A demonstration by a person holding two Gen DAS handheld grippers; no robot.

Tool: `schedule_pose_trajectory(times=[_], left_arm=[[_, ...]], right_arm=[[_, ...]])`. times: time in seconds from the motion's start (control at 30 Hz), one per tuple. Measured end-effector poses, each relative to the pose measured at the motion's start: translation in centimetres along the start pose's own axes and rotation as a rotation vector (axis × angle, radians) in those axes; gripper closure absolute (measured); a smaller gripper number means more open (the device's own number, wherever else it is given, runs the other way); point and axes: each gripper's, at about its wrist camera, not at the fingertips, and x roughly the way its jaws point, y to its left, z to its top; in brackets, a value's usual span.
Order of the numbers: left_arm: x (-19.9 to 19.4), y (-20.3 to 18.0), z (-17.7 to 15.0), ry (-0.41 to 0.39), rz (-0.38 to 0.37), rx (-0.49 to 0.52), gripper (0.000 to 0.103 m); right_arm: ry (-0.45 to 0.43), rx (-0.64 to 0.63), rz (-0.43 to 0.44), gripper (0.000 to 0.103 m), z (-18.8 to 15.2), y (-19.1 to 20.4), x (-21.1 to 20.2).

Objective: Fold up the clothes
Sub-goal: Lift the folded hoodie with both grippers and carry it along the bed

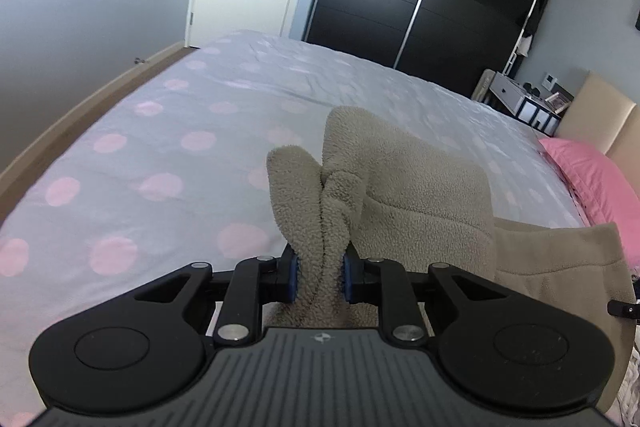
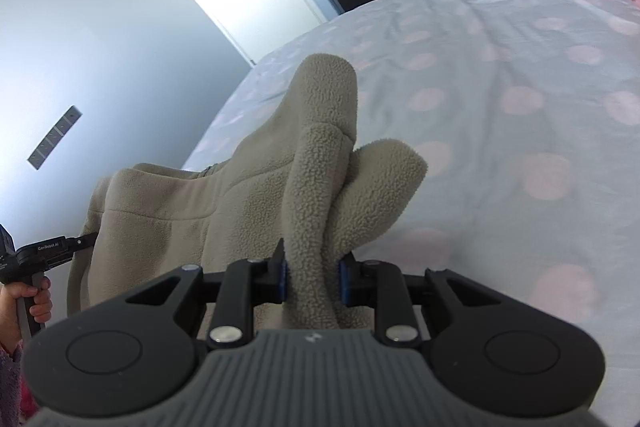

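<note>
The bed (image 1: pixel 160 131), under a pale sheet with pink dots, fills the middle and lower part of both views, with a pink pillow (image 1: pixel 592 171) at the right edge of the left view. Above it, held clear of the sheet as far as I can tell, hangs the fleece (image 1: pixel 408 187), a beige garment that spreads from the centre to the lower right of the left view and from the centre to the lower left of the right view.

The left gripper (image 1: pixel 320 277) is clamped on a bunched fold of fleece at lower centre; the right gripper (image 2: pixel 312 277) is likewise closed on a thick bunch.

Risks, in my judgement:
- Each grip is on a rolled wad, not a clean edge, so the fleece could fold crooked or double up when laid down.
- The pile is thick and springy (it bulges past the blue pads (image 1: pixel 295 277)); a fast swing might let it creep out of one grip, dropping that corner.
- Uneven height between the two grippers would drag one side across the sheet first and rumple it.
- The hanging lower part is out of view, so it may tuck under unseen.
</note>
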Motion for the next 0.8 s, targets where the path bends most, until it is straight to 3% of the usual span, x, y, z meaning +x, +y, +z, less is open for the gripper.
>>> schedule_pose_trajectory(times=[0.13,0.4,0.8], left_arm=[[-2.2,4.2,2.3,-0.044,0.069,-0.040,0.085],[-3.1,11.6,7.0,-0.124,0.186,-0.089,0.085],[3.6,17.5,10.7,-0.203,0.284,-0.129,0.085]], right_arm=[[0.001,-0.026,0.050,0.078,1.5,4.8,3.8],[0.006,-0.054,0.123,0.078,3.1,12.9,12.7],[-0.003,-0.072,0.146,0.078,3.4,19.8,23.1]])
